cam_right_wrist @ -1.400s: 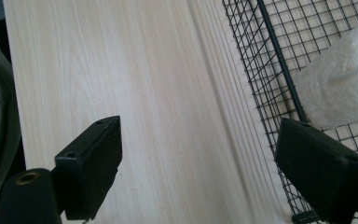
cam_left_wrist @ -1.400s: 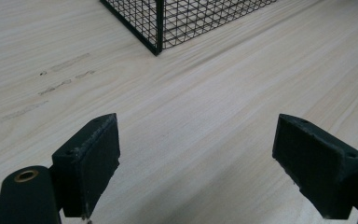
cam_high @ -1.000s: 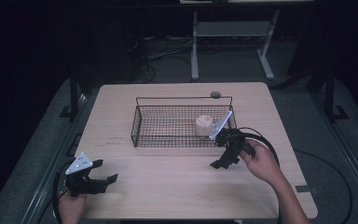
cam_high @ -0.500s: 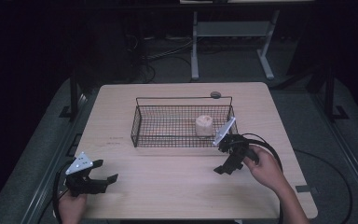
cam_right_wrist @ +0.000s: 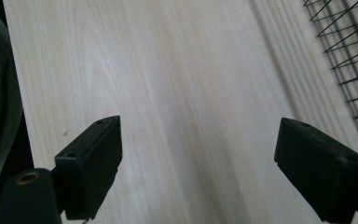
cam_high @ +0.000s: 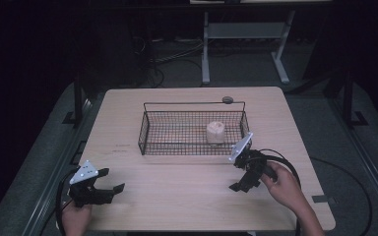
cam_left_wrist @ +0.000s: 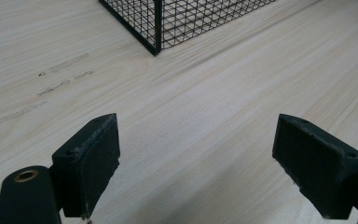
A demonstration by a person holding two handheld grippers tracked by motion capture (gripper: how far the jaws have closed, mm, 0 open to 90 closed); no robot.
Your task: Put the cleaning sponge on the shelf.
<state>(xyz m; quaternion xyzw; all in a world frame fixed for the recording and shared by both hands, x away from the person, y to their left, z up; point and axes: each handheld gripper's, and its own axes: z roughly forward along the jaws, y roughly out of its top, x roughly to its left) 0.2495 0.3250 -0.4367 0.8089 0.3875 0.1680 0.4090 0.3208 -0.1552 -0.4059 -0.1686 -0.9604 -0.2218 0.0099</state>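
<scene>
**Inspector:** Begin with the largest item.

**Assistant:** The bench (cam_high: 187, 196), pale wood grain, level, with faint scuff marks near its left side in the left gripper view. On it stands a black wire basket (cam_high: 150, 132), rectangular and open-topped, set toward the far middle. A small round grey disc (cam_high: 227, 100) lies on the bench just behind the basket's far right corner.

**Inspector:** Contents of the basket?

**Assistant:** One small cream-coloured object (cam_high: 215, 132), squat and roughly cylindrical, standing upright in the right half, near the front wall. What it is made of I cannot tell at this size.

**Inspector:** Handling judgement?

**Assistant:** It looks light and possibly soft or crumbly. I would take it from above across its sides with modest pressure, clear of the mesh. The basket itself looks stiff and light, and its top rail would be the place to hold.

**Inspector:** The grippers?

**Assistant:** The left gripper (cam_high: 106, 189) rests low at the near left corner of the bench, jaws spread wide, nothing between them. The right gripper (cam_high: 241, 186) sits just in front of the basket's near right corner, jaws likewise parted and empty, pointing toward the bench's near edge. Neither touches the basket.
</scene>
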